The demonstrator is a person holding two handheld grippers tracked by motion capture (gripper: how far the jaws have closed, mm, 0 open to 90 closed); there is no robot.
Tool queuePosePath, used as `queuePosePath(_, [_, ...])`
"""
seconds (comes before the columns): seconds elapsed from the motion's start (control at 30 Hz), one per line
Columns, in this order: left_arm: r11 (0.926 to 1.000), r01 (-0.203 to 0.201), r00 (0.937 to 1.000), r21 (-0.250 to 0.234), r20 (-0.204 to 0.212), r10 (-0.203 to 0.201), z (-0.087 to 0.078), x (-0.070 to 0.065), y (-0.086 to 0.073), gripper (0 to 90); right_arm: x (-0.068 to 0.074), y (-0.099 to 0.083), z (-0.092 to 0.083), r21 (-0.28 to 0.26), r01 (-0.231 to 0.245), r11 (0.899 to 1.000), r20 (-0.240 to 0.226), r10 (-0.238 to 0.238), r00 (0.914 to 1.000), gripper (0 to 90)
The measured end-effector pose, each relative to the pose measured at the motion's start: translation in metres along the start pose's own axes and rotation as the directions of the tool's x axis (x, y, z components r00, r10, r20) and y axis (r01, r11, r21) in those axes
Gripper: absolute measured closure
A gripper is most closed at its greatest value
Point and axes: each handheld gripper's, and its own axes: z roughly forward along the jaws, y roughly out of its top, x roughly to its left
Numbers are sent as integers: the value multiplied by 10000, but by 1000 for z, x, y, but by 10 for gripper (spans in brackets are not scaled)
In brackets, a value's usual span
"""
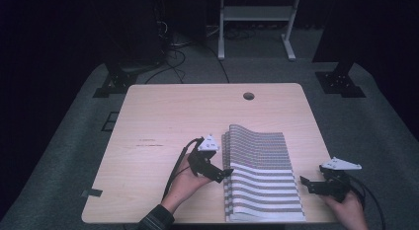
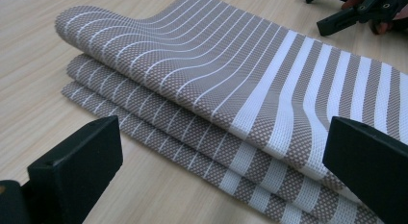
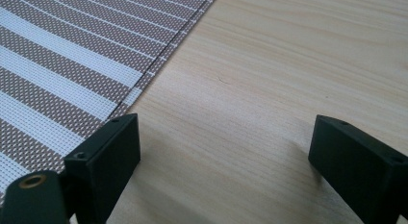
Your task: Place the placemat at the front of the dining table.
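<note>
Now the left gripper (image 1: 228, 173) is opening wide by the mats (image 1: 262, 175), so it should be pinching just the top edge, while the right gripper (image 1: 305, 183) is waiting open too.

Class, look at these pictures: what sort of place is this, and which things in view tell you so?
Probably a lab or recording studio rather than a home: a bare wooden table with a cable hole stands on grey carpet among dark curtains, loose cables and a metal stand. A person holds a tool in each hand beside folded striped mats.
</note>
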Motion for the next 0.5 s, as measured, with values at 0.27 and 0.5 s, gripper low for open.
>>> queuePosePath(0.27, [9998, -58, 9998, 198, 215, 54, 14, -9, 1, 0, 0, 0, 0, 0, 1, 10000, -1, -1, 10000, 95])
queuePosePath(0.5, [9988, -206, 9987, 435, 466, 186, 24, -17, -1, 0, 0, 0, 0, 1, 57, 10000, -49, -57, 10000, 95])
